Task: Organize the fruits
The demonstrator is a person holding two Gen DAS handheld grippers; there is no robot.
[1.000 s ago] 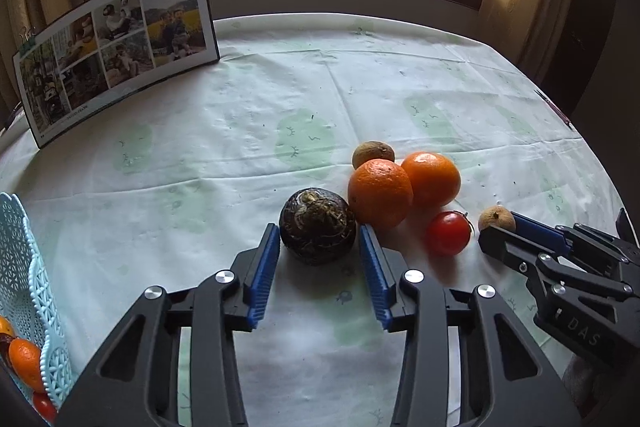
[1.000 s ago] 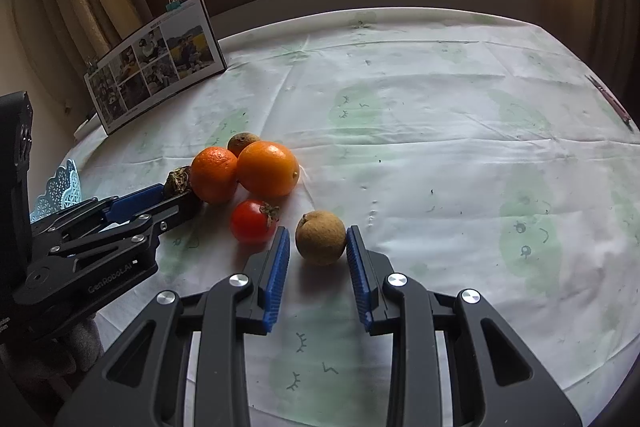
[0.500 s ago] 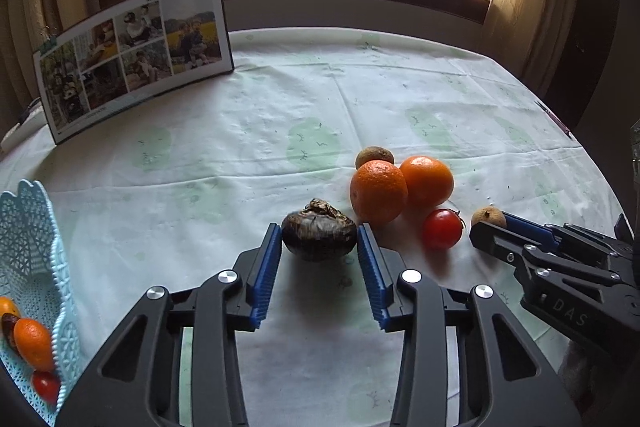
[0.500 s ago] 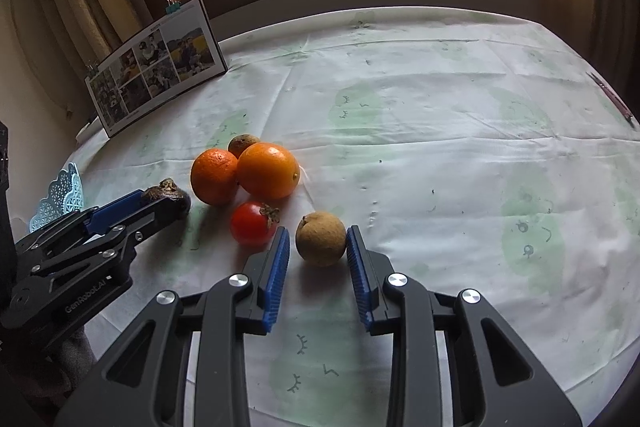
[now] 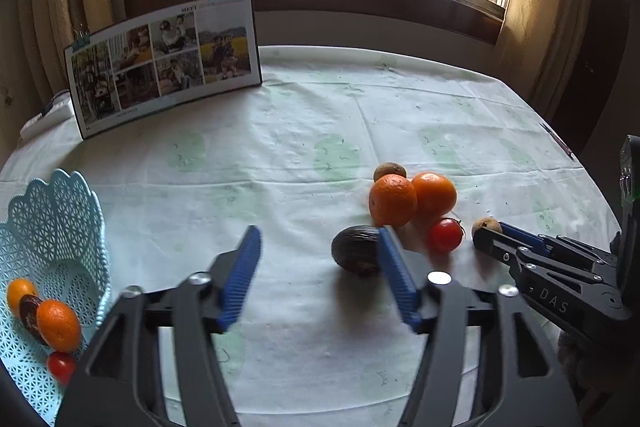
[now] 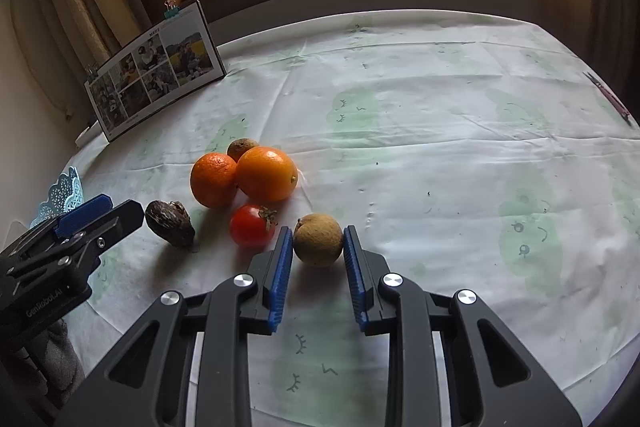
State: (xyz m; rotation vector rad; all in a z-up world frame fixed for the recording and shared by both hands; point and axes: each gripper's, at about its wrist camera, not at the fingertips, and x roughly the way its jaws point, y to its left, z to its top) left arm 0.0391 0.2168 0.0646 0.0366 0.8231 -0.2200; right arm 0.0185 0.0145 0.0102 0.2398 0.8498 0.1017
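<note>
While left claw (image 5: 318,277) gapes, dark fruit (image 5: 356,254) touches its right finger.

2 oranges (image 6: 244,177), a tomato (image 6: 252,225), 2 brown fruits (image 6: 318,245) and a dark wrinkled fruit (image 6: 170,217) cluster on the tablecloth.

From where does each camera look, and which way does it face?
Left wrist: on the left gripper, facing the window; its open fingers beside the dark fruit, basket at left, right gripper at right.
Right wrist: on the right gripper, facing the window; its fingers around the brown fruit, left gripper at left.
Both show the oranges, tomato and photo board.
</note>
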